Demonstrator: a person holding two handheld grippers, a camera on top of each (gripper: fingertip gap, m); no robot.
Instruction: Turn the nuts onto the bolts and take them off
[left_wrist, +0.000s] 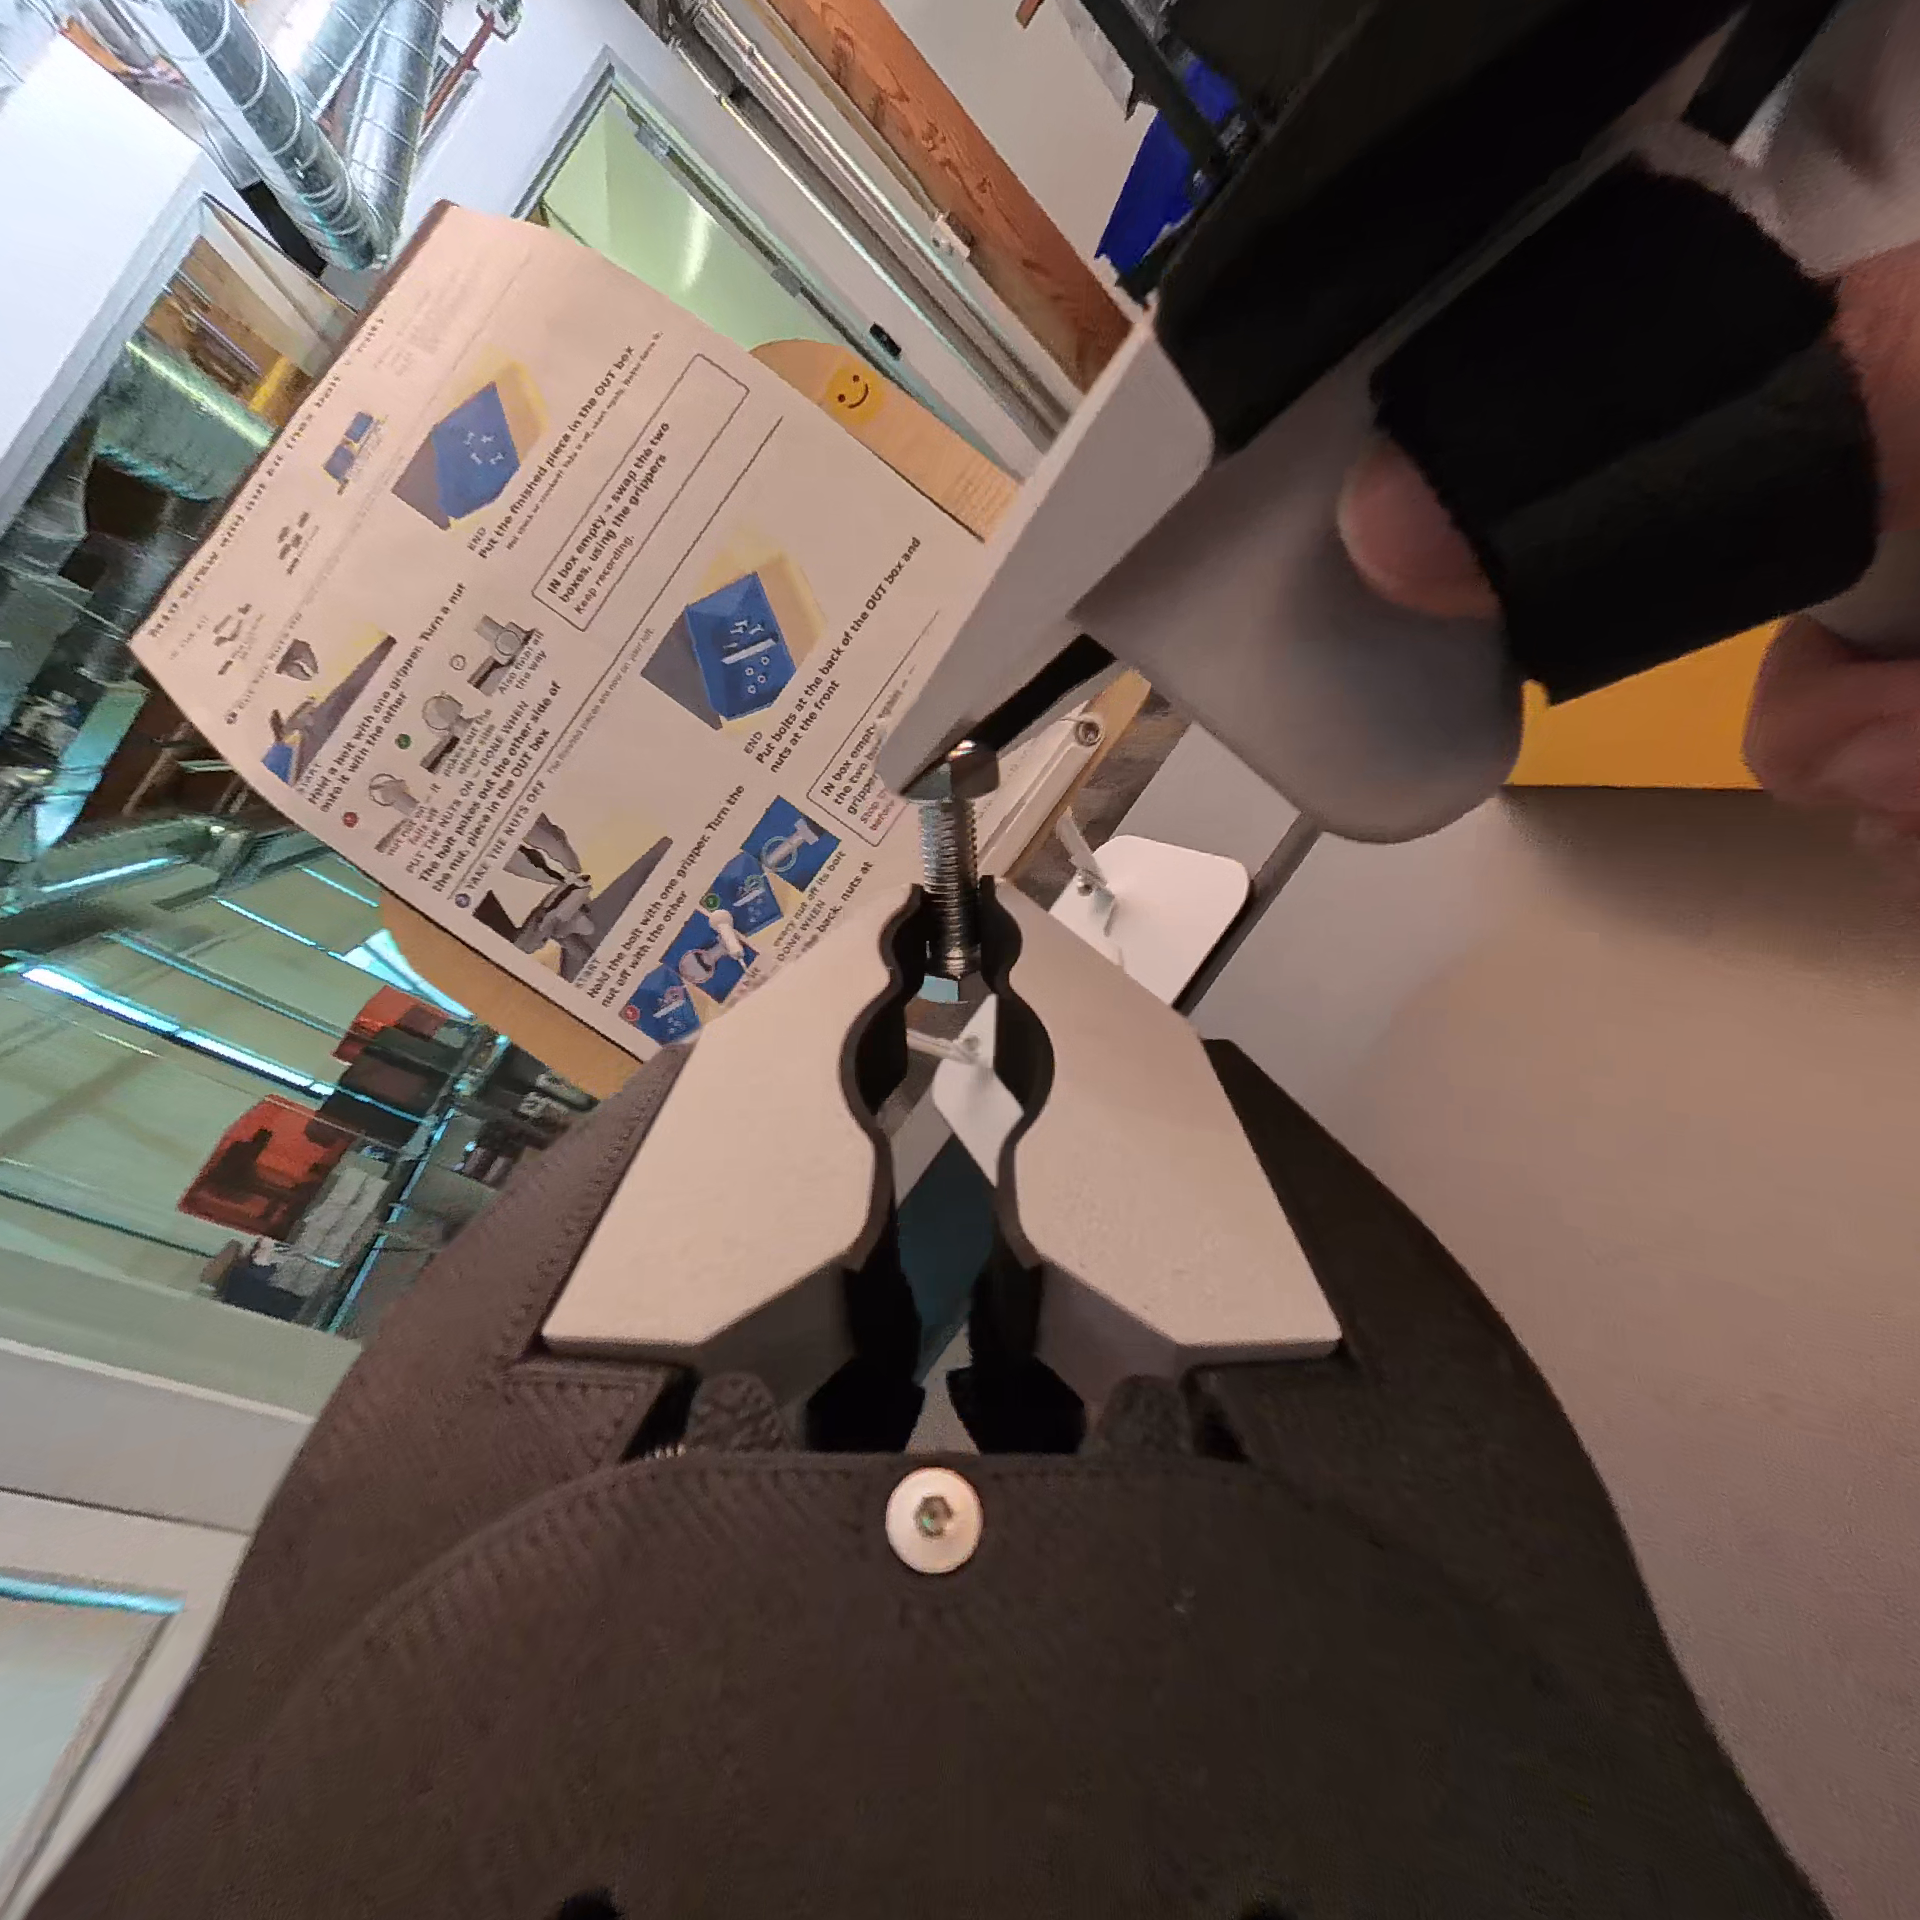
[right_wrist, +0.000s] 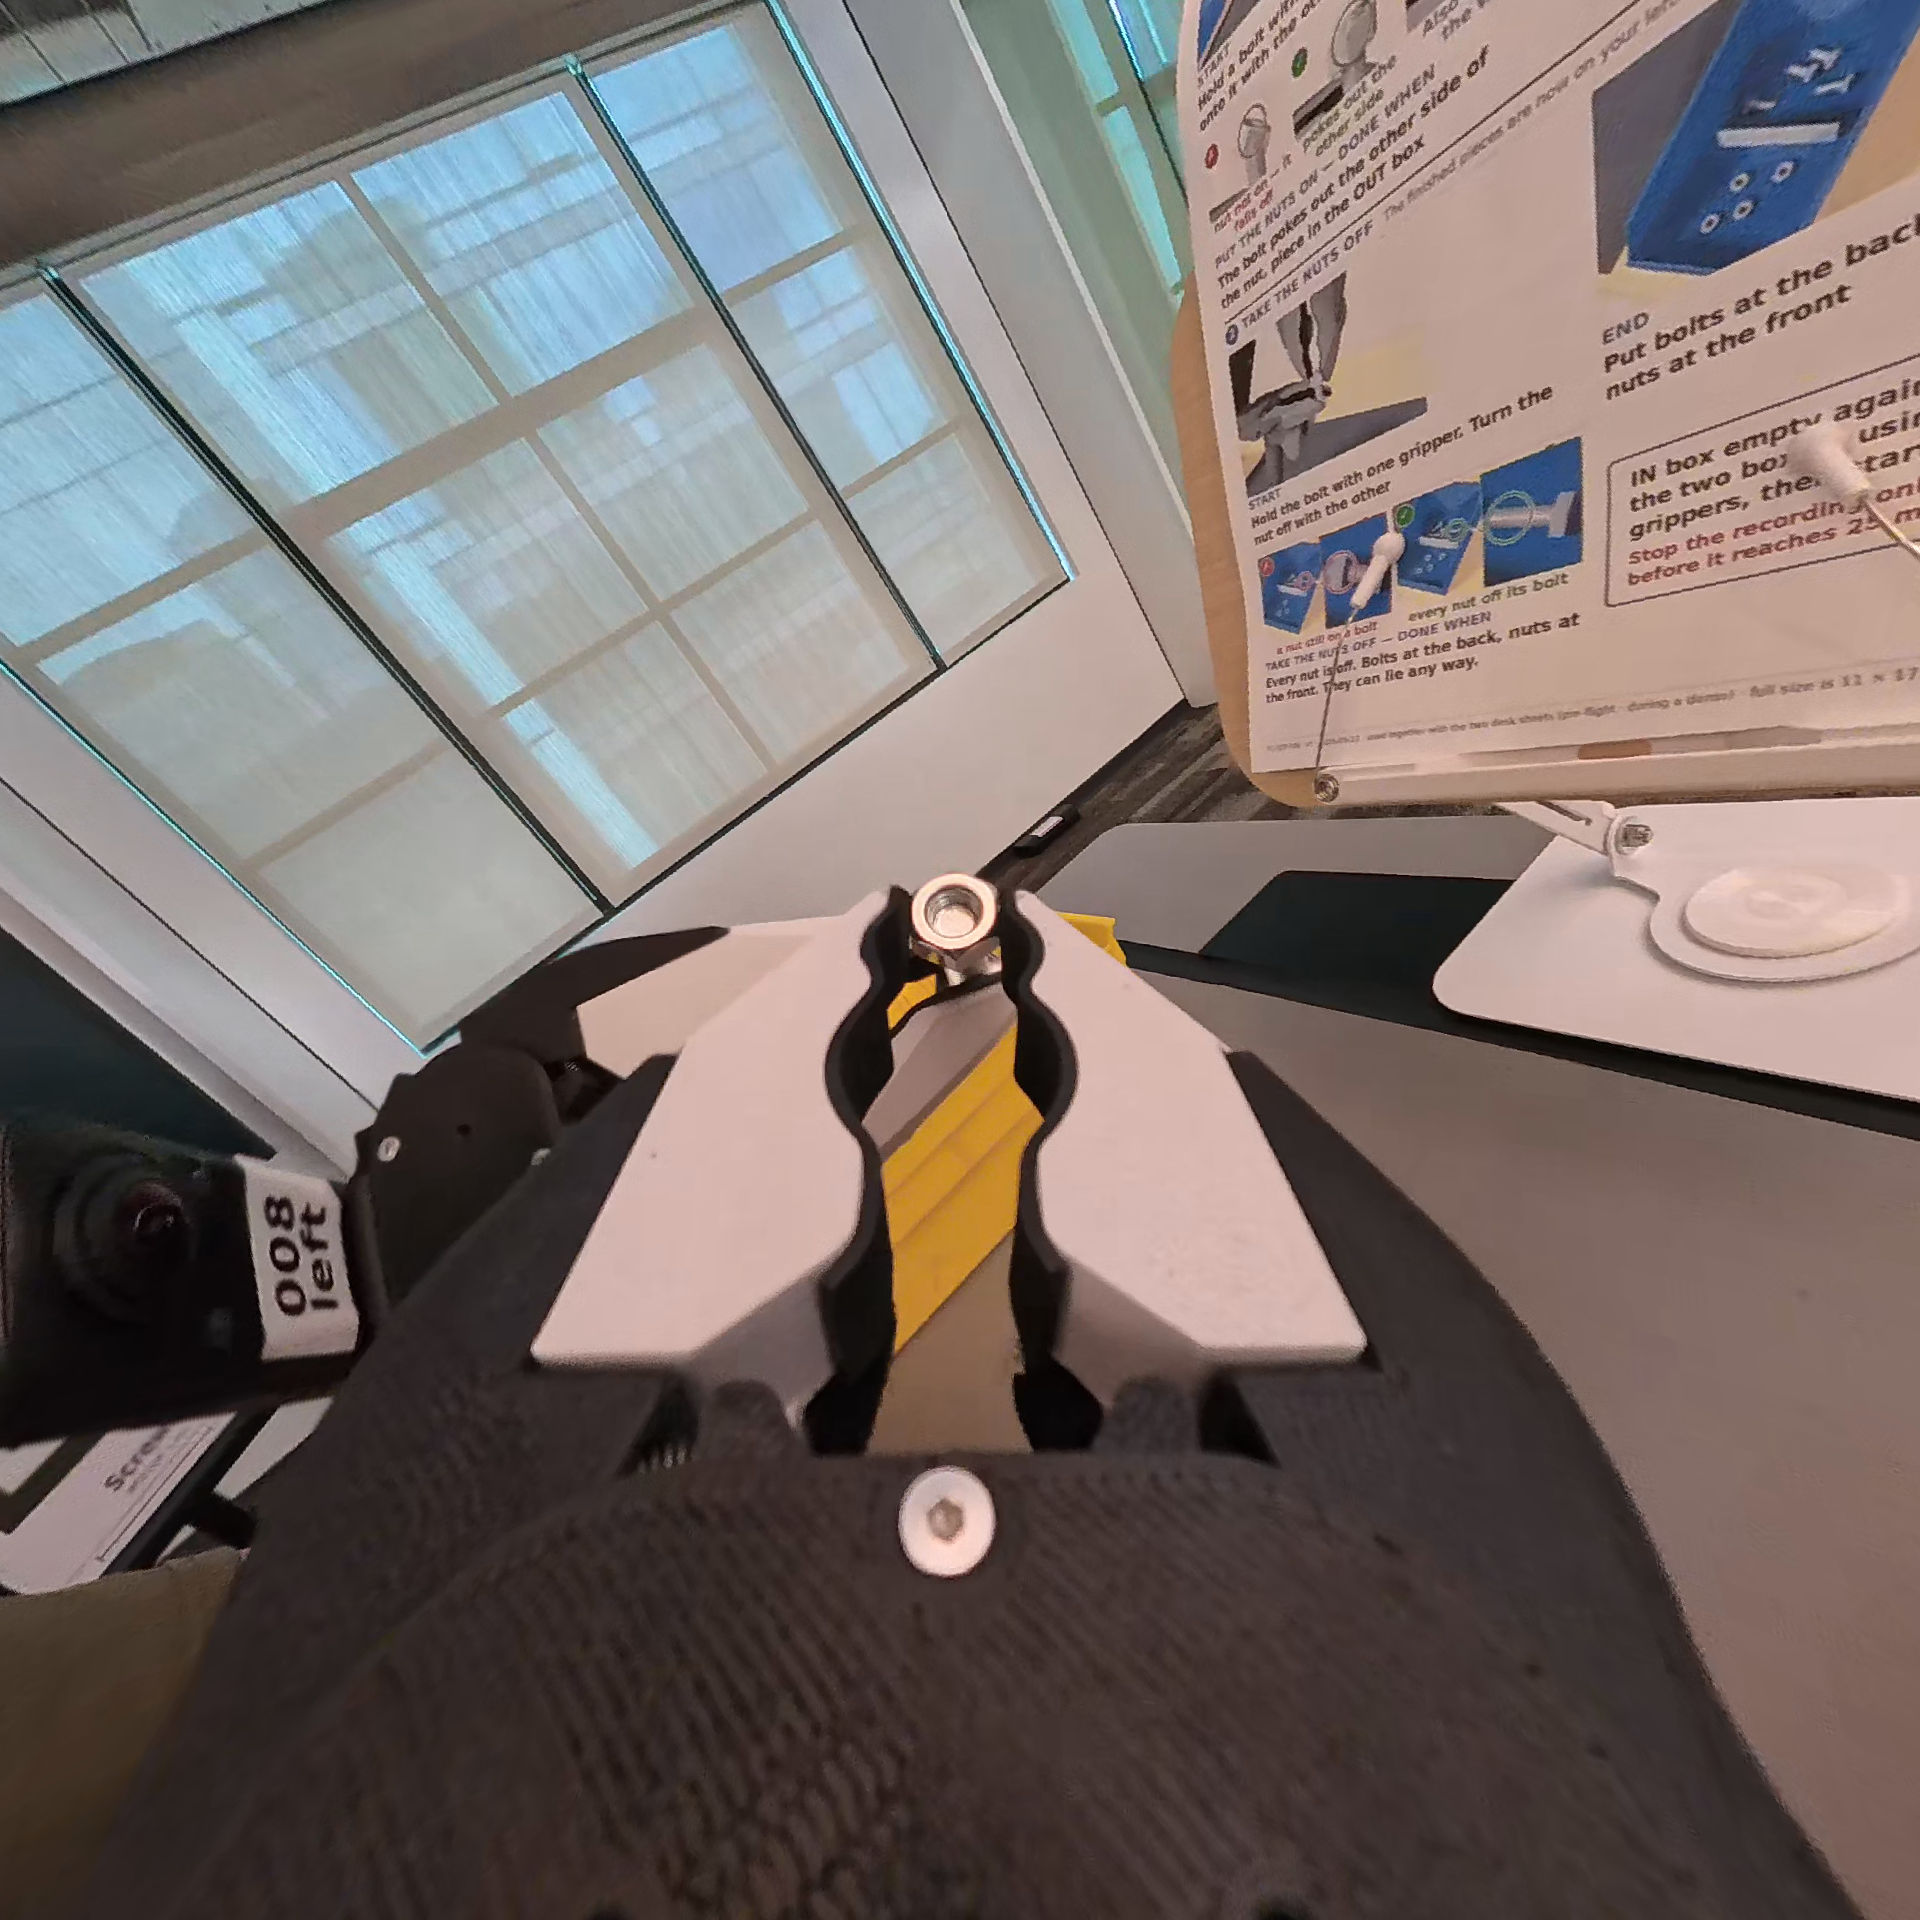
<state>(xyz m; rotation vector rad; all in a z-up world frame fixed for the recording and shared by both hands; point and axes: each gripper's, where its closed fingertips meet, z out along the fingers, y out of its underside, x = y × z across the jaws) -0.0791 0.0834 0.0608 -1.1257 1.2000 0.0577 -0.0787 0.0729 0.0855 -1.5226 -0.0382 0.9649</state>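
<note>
Left wrist view: left gripper clamped on bolt shank, right gripper tips at its far end, hiding the nut; instruction sheet behind. Right wrist view: right gripper pinching nut end-on, bolt hidden below; yellow box and left gripper underneath, window beyond.

The bolt is shiny silver, and so is the nut. Each claw has pale grey fingers with black edges. The bench is grey. A yellow box shows between the fingers.
</note>
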